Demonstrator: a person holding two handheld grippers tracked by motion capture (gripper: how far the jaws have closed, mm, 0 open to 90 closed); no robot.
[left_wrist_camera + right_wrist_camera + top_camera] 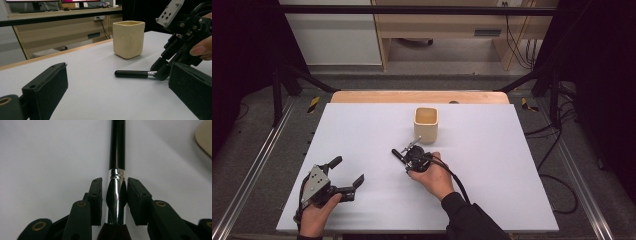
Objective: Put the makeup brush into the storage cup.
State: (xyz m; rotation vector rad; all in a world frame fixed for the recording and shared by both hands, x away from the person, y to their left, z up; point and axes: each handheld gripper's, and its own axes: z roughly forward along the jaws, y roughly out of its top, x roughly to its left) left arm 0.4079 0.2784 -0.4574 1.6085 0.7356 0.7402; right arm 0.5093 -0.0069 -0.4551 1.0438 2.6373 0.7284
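Pinching the brush (116,202) at its metal ferrule, your right gripper (115,200) is lining up along its handle; your left gripper (346,175) is idling, jaws spread.

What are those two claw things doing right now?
Left gripper: open, holding nothing.
Right gripper: closed on the silver collar of the black-handled brush, which lies on the table.

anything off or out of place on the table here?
Nothing stands out. The cream cup stands upright and intact on the white table, with no spill. The black-handled brush lies flat, the right gripper closed on its silver ferrule. The left gripper sits open, apart from both.
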